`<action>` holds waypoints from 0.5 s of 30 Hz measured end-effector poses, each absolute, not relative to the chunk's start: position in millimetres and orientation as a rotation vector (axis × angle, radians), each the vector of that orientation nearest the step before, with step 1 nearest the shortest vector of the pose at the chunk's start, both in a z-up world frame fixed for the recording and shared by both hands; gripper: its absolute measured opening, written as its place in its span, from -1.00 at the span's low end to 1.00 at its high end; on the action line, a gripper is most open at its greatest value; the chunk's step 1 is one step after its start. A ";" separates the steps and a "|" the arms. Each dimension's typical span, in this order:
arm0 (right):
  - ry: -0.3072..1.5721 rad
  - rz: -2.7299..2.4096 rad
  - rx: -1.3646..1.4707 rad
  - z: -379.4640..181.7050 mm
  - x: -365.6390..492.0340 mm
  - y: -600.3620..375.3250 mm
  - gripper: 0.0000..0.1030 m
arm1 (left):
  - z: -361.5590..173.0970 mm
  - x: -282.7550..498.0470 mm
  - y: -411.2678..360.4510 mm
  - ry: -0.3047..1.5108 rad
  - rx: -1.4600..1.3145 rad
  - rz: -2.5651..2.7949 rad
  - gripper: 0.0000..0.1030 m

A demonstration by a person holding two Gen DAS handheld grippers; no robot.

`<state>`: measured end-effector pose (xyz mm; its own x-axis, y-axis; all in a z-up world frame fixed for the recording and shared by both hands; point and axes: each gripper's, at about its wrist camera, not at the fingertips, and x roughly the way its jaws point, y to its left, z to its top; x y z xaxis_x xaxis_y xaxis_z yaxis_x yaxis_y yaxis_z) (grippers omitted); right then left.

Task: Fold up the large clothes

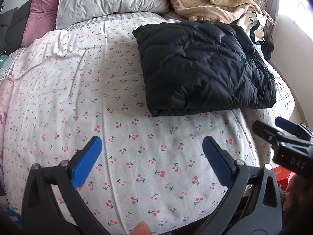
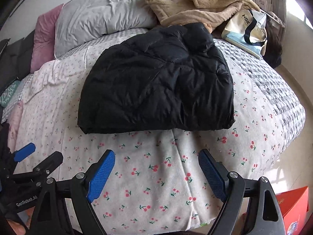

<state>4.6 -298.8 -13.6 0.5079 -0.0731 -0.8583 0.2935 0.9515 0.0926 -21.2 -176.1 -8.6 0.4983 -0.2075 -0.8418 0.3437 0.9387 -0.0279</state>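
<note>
A black puffer jacket lies folded into a rough rectangle on the cherry-print bed cover; it also shows in the right wrist view. My left gripper is open and empty, hovering over the bare cover in front of the jacket and to its left. My right gripper is open and empty, just in front of the jacket's near edge. The right gripper shows at the right edge of the left wrist view, and the left gripper at the left edge of the right wrist view.
A grey pillow, a pink cushion, a beige fleece robe and a tote bag lie at the head of the bed. A red box stands beside the bed on the right.
</note>
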 end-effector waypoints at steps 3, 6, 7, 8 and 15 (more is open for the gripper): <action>1.013 -0.230 0.223 -12.4 3.3 -296.6 0.72 | -8.6 -22.0 -179.5 0.993 0.159 -0.341 0.98; 1.014 -0.238 0.216 -12.2 1.9 -294.6 0.72 | -8.6 -23.2 -182.8 0.992 0.163 -0.348 0.98; 1.016 -0.237 0.218 -12.7 1.9 -294.9 0.72 | -8.6 -23.5 -183.6 0.991 0.165 -0.348 0.98; 1.018 -0.237 0.219 -13.1 1.7 -295.0 0.72 | -8.6 -23.7 -184.3 0.989 0.168 -0.348 0.98; 1.020 -0.240 0.218 -14.2 1.0 -295.7 0.72 | -9.3 -24.5 -187.2 0.989 0.175 -0.352 0.98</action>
<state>1.0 -295.7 -14.2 0.5012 -0.0961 -0.8600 0.2980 0.9522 0.0672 -24.5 -187.2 -9.3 0.4988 -0.2107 -0.8407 0.3682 0.9296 -0.0145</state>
